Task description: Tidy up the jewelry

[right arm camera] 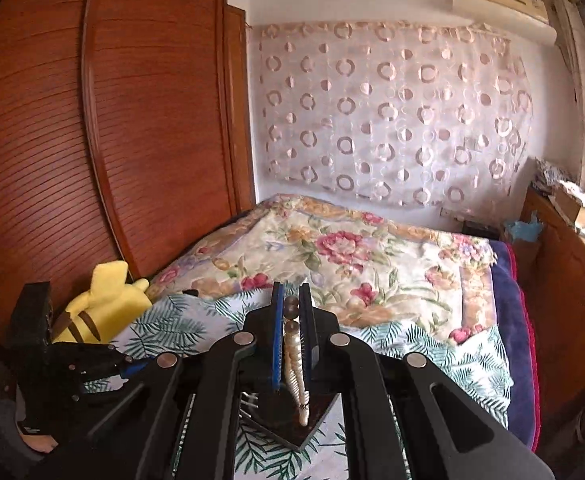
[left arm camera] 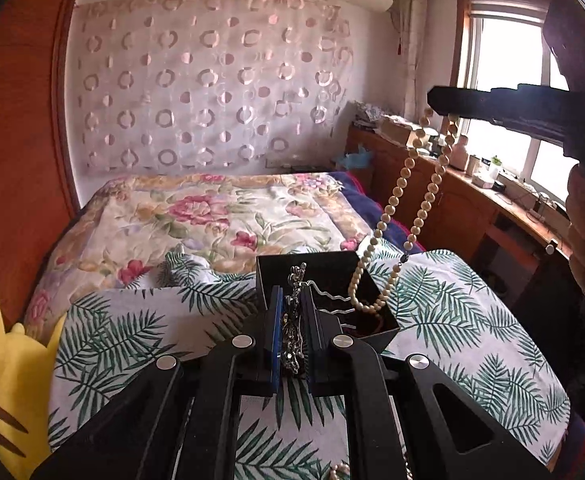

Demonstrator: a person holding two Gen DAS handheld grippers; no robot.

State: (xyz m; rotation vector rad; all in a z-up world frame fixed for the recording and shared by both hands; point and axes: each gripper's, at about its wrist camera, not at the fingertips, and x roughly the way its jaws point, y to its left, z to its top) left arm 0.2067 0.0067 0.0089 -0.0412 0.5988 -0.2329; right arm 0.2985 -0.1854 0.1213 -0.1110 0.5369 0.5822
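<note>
2 grippers loaded: left gripper [left arm camera: 292, 336] clenched on silver hairpin [left arm camera: 294, 320], black box [left arm camera: 376, 320] just ahead; right gripper [right arm camera: 291, 332] pinching pearl necklace [left arm camera: 404, 184], strand hanging straight below jaws into box.

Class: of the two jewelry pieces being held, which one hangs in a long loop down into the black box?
The pearl necklace, hung from the right tool, trails into the black box. The dark metal ornament sits clamped in the left tool.

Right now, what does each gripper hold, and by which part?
Left gripper: silver hairpin, by its ornate head. Right gripper: pearl necklace, by its top.
</note>
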